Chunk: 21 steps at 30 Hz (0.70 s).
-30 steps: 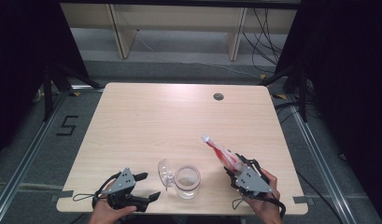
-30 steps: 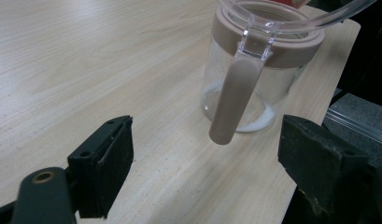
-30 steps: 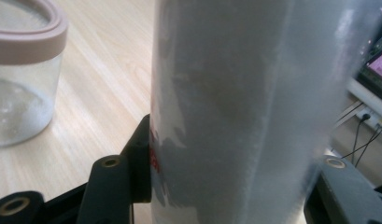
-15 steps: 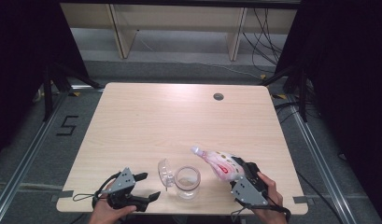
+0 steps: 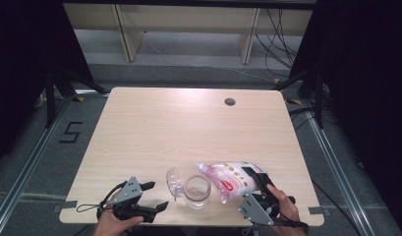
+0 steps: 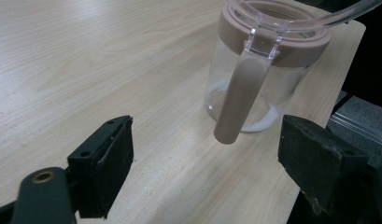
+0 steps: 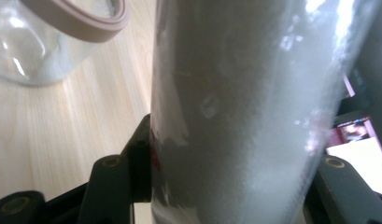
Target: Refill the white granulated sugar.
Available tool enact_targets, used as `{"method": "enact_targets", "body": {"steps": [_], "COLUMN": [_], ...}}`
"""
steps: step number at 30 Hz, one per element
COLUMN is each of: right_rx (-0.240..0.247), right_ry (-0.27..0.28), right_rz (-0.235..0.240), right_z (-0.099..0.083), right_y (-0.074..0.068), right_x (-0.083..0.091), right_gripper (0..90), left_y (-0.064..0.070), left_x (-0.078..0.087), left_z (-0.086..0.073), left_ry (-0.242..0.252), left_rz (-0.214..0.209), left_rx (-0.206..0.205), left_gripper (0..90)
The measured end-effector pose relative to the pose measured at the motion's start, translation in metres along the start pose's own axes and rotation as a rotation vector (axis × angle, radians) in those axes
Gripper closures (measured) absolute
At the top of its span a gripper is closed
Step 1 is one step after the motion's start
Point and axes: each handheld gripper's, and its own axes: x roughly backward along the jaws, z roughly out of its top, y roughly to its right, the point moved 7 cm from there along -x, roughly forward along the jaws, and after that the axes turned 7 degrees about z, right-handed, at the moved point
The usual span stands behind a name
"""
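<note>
The main risk is a spill: the soft, clear plastic bag with pink print and white powder inside (image 5: 231,179) is tipped over toward the round clear glass jar with a dusty-pink rim (image 5: 196,191), and its corner spout sits just above the jar's mouth – not inside it, as far as the high view lets me judge. If the bag tilts further before the corner is over the opening, the powder will likely land on the pale wooden bench (image 5: 188,128). The right claw (image 5: 260,183) pinches the bag across its body, and in the right gripper view the film bulges between the jaws; a limp bag can fold or slide in such a hold, and a sudden slump would dump a lot at once. The jar stands free, with nothing steadying it – the left claw (image 5: 157,195) rests on the bench just beside it, jaws spread and holding nothing. A nudge from the bag could shift the jar or tip it.

The jar is near the bench's front edge, between the two claws. Its hinged clear lid (image 5: 172,181) is swung open to the left side, and a dusty-pink latch strap (image 6: 239,99) hangs down its wall in the left gripper view. A thin layer of white powder already lies at its bottom. The bag looks well filled, glossy and pliant.
</note>
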Motion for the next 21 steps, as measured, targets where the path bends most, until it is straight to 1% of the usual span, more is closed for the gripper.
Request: {"method": "enact_targets", "body": {"steps": [2, 4, 5, 7, 8, 10, 11, 12, 13, 14, 15, 16, 17, 18, 19, 20, 21], "right_rx": [0.031, 0.08, 0.14, 0.107, 0.146, 0.155, 0.231, 0.209, 0.215, 0.254, 0.263, 0.385, 0.366, 0.373, 0.365, 0.37, 0.334], "right_ry": [-0.004, -0.022, -0.035, -0.042, -0.042, -0.061, -0.07, -0.084, -0.094, -0.091, -0.105, -0.116, -0.133, -0.132, -0.129, -0.122, -0.126], "right_rz": [-0.004, -0.016, -0.024, -0.007, -0.01, -0.015, -0.024, -0.026, -0.017, -0.016, -0.022, -0.029, -0.029, -0.021, -0.026, -0.024, -0.027], "right_z": [0.002, 0.002, 0.003, 0.002, 0.003, 0.002, 0.004, 0.003, 0.002, 0.003, 0.002, 0.006, 0.004, 0.004, 0.004, 0.004, 0.003], "right_y": [0.001, 0.001, 0.002, -0.002, -0.001, -0.004, -0.002, -0.005, -0.006, -0.006, -0.008, -0.004, -0.007, -0.007, -0.007, -0.007, -0.009], "right_x": [0.002, 0.004, 0.004, 0.005, 0.005, 0.005, 0.005, 0.005, 0.004, 0.003, 0.002, 0.001, 0.001, 0.0, 0.001, 0.001, 0.001], "right_gripper": [46.8, 46.9, 46.9, 46.9, 47.0, 47.0, 47.0, 47.1, 47.1, 47.1, 47.2, 47.3, 47.3, 47.3, 47.4, 47.4, 47.5], "left_y": [0.001, 0.001, 0.001, 0.001, 0.001, 0.001, 0.001, 0.001, 0.001, 0.001, 0.001, 0.001, 0.001, 0.001, 0.001, 0.001, 0.001], "left_x": [-0.001, 0.0, 0.0, 0.0, 0.0, 0.0, 0.0, -0.001, -0.001, 0.0, 0.0, 0.0, 0.0, 0.0, 0.0, 0.0, 0.0], "left_z": [0.0, 0.0, 0.0, 0.0, 0.0, 0.0, -0.001, -0.001, -0.001, -0.001, -0.001, -0.001, -0.001, -0.001, -0.001, -0.001, -0.001], "left_ry": [0.005, 0.002, 0.001, -0.002, -0.001, -0.002, -0.004, 0.002, 0.001, -0.002, -0.003, -0.002, -0.002, -0.003, -0.004, -0.004, -0.004], "left_rz": [-0.004, -0.002, -0.001, 0.004, 0.003, 0.003, 0.003, -0.004, -0.005, 0.004, 0.003, 0.004, 0.004, 0.004, 0.003, 0.003, 0.003], "left_rx": [0.008, 0.004, 0.007, 0.006, 0.006, 0.003, 0.003, 0.006, 0.006, 0.004, 0.003, 0.003, 0.004, 0.004, 0.003, 0.002, 0.002], "left_gripper": [18.1, 18.1, 18.1, 18.1, 18.1, 18.1, 18.1, 18.1, 18.1, 18.1, 18.1, 18.1, 18.1, 18.1, 18.1, 18.1, 18.1]}}
